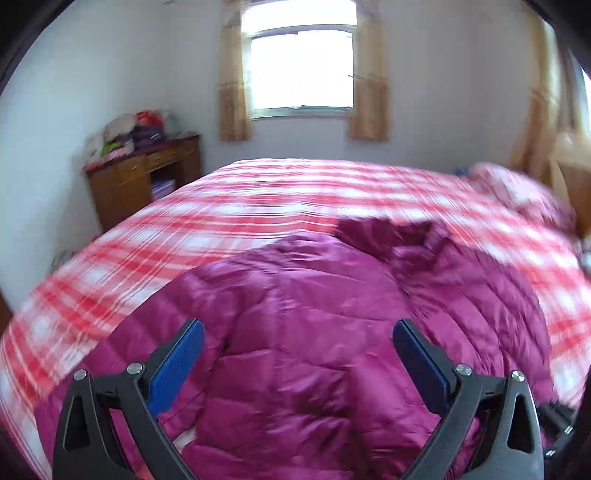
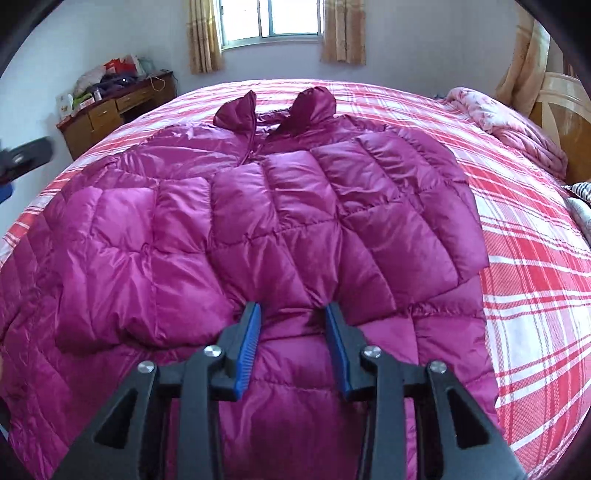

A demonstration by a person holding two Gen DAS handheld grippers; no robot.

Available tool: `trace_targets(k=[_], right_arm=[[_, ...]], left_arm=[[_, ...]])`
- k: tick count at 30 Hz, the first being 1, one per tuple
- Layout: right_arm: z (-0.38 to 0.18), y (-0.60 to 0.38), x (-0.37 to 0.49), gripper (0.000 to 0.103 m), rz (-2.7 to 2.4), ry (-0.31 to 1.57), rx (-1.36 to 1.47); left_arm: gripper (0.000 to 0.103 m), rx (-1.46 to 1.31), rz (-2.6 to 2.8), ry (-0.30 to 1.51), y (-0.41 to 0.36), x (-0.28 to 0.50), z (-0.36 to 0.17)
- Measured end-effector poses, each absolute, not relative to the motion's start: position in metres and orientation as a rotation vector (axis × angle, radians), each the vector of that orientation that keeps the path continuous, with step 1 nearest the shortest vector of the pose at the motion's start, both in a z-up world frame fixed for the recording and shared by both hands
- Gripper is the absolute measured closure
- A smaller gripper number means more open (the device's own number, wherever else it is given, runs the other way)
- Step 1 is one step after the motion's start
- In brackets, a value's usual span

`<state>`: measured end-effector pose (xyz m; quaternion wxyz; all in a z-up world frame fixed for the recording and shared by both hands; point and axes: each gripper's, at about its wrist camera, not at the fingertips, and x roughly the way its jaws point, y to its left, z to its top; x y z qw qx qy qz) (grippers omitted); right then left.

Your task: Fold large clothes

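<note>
A magenta quilted down jacket (image 2: 258, 206) lies spread on the bed, front up, with its hood (image 2: 314, 107) at the far end. Its sleeves lie folded in over the body. My right gripper (image 2: 292, 308) hovers over the lower middle of the jacket. Its blue pads (image 2: 251, 339) stand partly apart, and only jacket fabric shows below the gap. In the blurred left wrist view the left gripper (image 1: 299, 326) is wide open above the jacket (image 1: 314, 314), holding nothing. A black part of the left gripper (image 2: 26, 155) shows at the left edge of the right wrist view.
The bed has a red and white plaid sheet (image 2: 535, 295). A bunched pink quilt (image 2: 509, 125) and a wooden headboard (image 2: 565, 122) are at the right. A cluttered wooden desk (image 2: 110, 107) stands at the back left by the curtained window (image 2: 273, 22).
</note>
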<state>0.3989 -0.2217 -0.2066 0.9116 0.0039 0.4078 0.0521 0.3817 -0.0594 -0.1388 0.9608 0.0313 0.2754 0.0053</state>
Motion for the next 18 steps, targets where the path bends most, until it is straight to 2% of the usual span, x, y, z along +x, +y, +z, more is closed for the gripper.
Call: trace_targets(k=[3, 6, 12, 18], right_arm=[[-0.18, -0.251, 0.388, 0.064, 0.083, 0.732, 0.09], [-0.162, -0.273, 0.404, 0.064, 0.031, 0.676, 0.112], [-0.196, -0.309, 0.463, 0.064, -0.059, 0.805, 0.132], [-0.211, -0.333, 0.454, 0.066, -0.051, 0.833, 0.24]], left_arm=[[0.001, 0.218, 0.073, 0.564, -0.083, 0.392, -0.165], [0.001, 0.232, 0.115, 0.673, -0.079, 0.411, -0.2], [0.001, 0.079, 0.056, 0.791, -0.052, 0.429, -0.213], [0.001, 0.09, 0.058, 0.822, -0.064, 0.431, -0.222]])
